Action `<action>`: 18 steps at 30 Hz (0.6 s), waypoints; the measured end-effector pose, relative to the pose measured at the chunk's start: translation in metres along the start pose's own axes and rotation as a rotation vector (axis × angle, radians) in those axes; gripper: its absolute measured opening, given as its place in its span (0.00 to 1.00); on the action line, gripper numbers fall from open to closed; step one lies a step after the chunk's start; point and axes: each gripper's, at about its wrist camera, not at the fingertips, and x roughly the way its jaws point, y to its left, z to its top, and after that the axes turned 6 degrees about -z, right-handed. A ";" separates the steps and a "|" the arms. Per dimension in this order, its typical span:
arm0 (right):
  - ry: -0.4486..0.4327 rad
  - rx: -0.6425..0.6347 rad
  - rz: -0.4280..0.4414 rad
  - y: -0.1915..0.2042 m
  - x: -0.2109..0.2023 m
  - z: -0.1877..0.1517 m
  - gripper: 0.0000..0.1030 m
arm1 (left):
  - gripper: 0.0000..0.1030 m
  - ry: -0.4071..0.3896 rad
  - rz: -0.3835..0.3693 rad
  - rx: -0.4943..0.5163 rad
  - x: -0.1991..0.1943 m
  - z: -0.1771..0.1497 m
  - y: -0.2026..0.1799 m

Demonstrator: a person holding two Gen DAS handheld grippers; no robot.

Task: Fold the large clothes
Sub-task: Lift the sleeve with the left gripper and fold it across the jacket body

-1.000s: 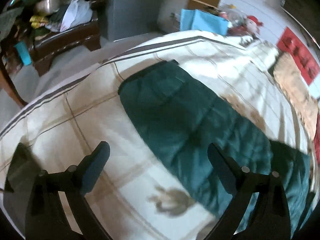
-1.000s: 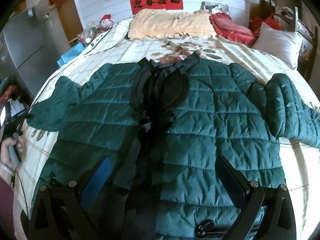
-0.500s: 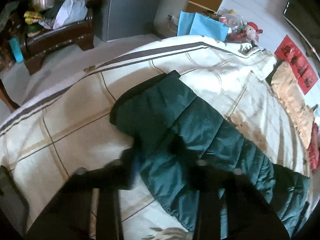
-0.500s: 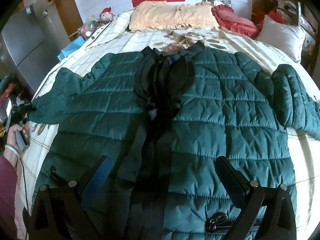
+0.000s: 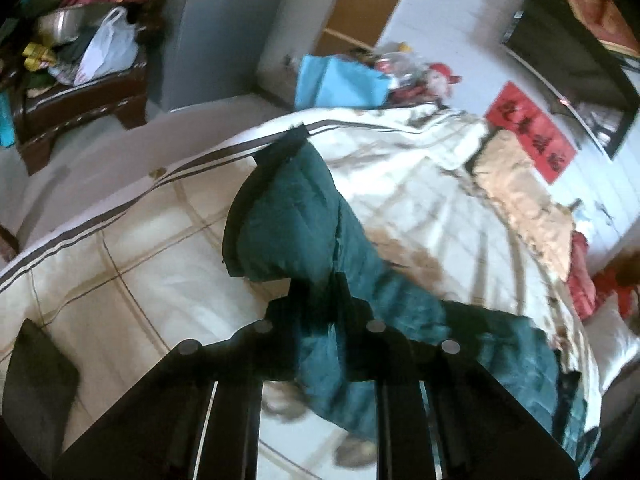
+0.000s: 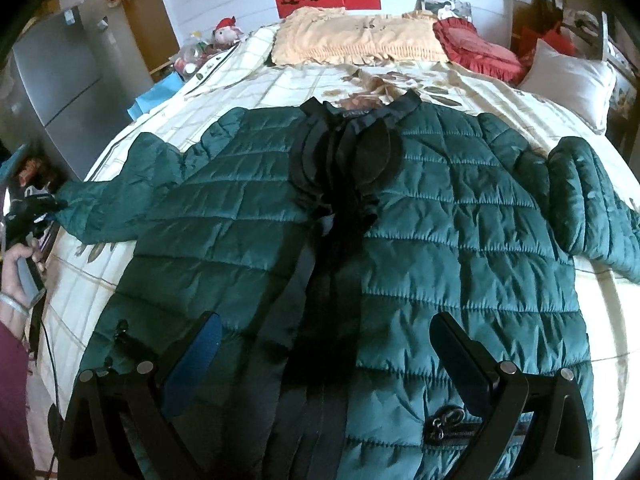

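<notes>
A dark green quilted jacket (image 6: pixel 440 216) lies spread front-up on the bed, collar toward the pillows, black lining showing down the middle. Its left sleeve (image 5: pixel 288 216) stretches toward the bed's side edge, cuff end lifted and bunched. My left gripper (image 5: pixel 318 292) is shut on that sleeve a little behind the cuff; it also shows at the far left of the right wrist view (image 6: pixel 38 208), on the sleeve end. My right gripper (image 6: pixel 324 344) is open and empty, hovering over the jacket's lower front. The right sleeve (image 6: pixel 592 204) lies bent at the right.
The bed has a cream checked cover (image 6: pixel 280 80) with pillows (image 6: pixel 356 38) at the head. A grey fridge (image 6: pixel 52 80), a blue bag (image 5: pixel 340 84) and a cluttered wooden table (image 5: pixel 76 92) stand beside the bed. A dark object (image 5: pixel 36 376) lies near the bed's edge.
My left gripper went from open above the sleeve to shut on it, and the sleeve's cuff end has lifted and bunched. The right gripper stayed open and moved slightly nearer the jacket.
</notes>
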 end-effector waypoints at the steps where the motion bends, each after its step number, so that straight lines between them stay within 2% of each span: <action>1: -0.003 -0.001 0.001 0.000 -0.002 -0.001 1.00 | 0.12 0.000 -0.011 0.014 -0.006 -0.002 -0.008; 11: -0.015 0.002 -0.008 -0.012 -0.016 -0.015 1.00 | 0.10 0.015 -0.139 0.208 -0.054 -0.042 -0.099; 18: -0.032 0.040 -0.017 -0.034 -0.029 -0.022 1.00 | 0.09 0.059 -0.256 0.290 -0.070 -0.074 -0.164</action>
